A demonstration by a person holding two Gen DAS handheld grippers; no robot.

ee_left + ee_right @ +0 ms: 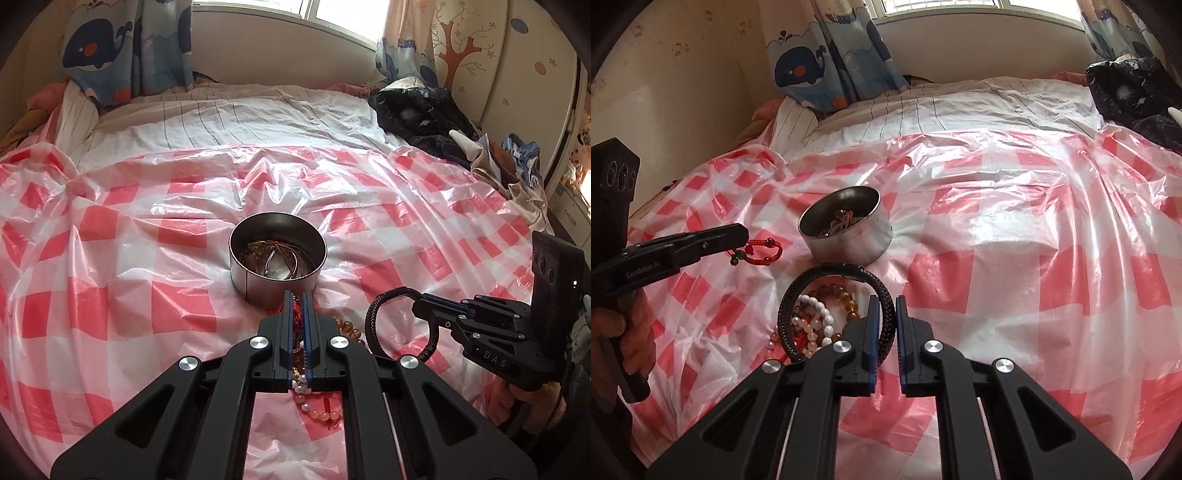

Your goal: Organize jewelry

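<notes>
A round metal tin point(275, 291) point(849, 251) with several bangles and chains inside stands on the checked plastic sheet. My left gripper point(297, 295) point(745, 232) is shut on a red cord bracelet point(296, 307) point(764, 259), which hangs from its tips just left of the tin. My right gripper point(887, 300) point(416, 302) is shut on a black braided bracelet point(827, 267) point(371, 325), whose loop hangs over a pile of bead bracelets point(822, 321) point(317, 406) in amber, white and pink in front of the tin.
A red and white checked plastic sheet point(1015, 258) covers the bed, with a striped sheet point(240, 118) behind it. Dark clothes point(417, 110) are heaped at the back right. Whale curtains point(820, 66) hang under the window. A hand point(613, 332) holds the left grip.
</notes>
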